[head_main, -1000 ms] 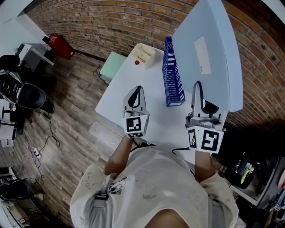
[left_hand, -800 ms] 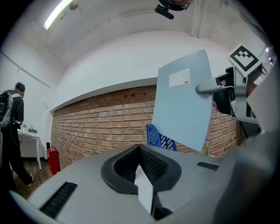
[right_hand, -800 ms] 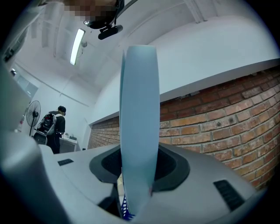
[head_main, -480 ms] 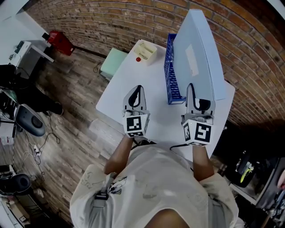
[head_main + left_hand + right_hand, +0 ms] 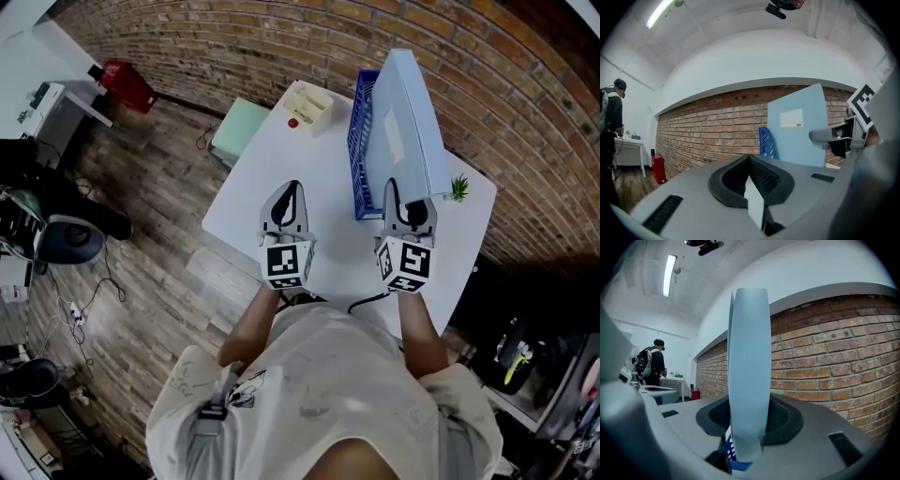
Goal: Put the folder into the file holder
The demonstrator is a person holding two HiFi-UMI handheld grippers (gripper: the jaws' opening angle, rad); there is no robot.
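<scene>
A light blue folder with a white label stands upright, and my right gripper is shut on its near lower edge. It hangs just right of the blue mesh file holder, which stands on the white table. In the right gripper view the folder rises edge-on between the jaws of the right gripper, with a bit of the file holder below. My left gripper hovers shut and empty left of the holder. From the left gripper view, the folder covers most of the file holder.
A cream box with a small red item sits at the table's far corner. A small green plant stands at the right edge. A brick wall runs behind the table. A pale green stool stands on the floor beside it.
My right gripper has carried the folder left and lower, close beside the file holder, and turned it more edge-on. The plant has come into view. The left gripper has not moved.
</scene>
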